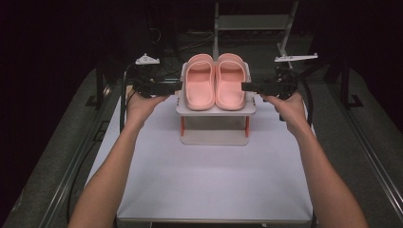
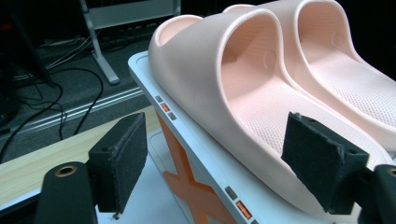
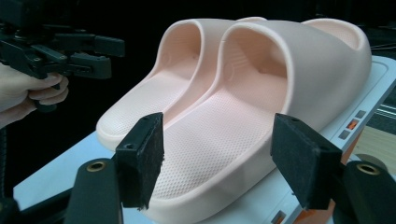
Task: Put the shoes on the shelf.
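Slippers, pink pair: left slipper [image 1: 200,81] and right slipper [image 1: 230,80] sit side by side on a white stand [image 1: 215,110] at the far middle of the desk [image 1: 209,175]. Left gripper [image 1: 177,87] and right gripper [image 1: 246,86] flank the stand, fingers released, gripping nothing. Likely just set down or about to lift; next move needs each outer rim pinched squarely.

The two pink slippers [image 3: 224,121] look like soft matt foam with finely dimpled footbeds, resting on a smooth, faintly glossy white plastic stand [image 2: 196,140] with orange plastic legs, while the grippers' black pads [image 3: 140,158] appear rough and spongy.
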